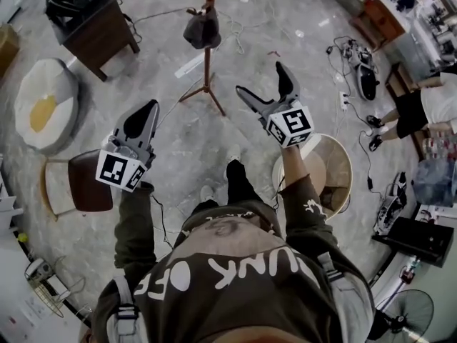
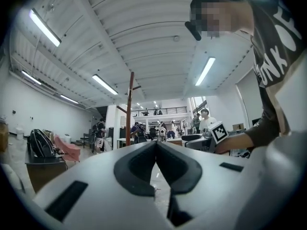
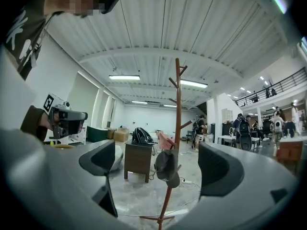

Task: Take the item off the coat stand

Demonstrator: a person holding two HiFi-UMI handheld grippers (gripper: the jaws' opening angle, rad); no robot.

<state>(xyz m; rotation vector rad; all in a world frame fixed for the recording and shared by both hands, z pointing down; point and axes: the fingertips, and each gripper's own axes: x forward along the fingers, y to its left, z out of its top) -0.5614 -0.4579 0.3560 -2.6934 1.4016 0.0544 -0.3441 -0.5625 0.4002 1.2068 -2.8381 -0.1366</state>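
Work on this one has hardly started: the dark cap point(image 1: 202, 28) hangs on the wooden coat stand point(image 1: 207, 66) at the top centre of the head view, well apart from both my grippers. My right gripper point(image 1: 260, 81) has its jaws spread wide with nothing between them, and its own view frames the cap low in the middle. My left gripper point(image 1: 148, 113), at lower left, has its jaws closed together and holds nothing. I judge everything is left: close in, grip the cap, lift it clear of its peg.
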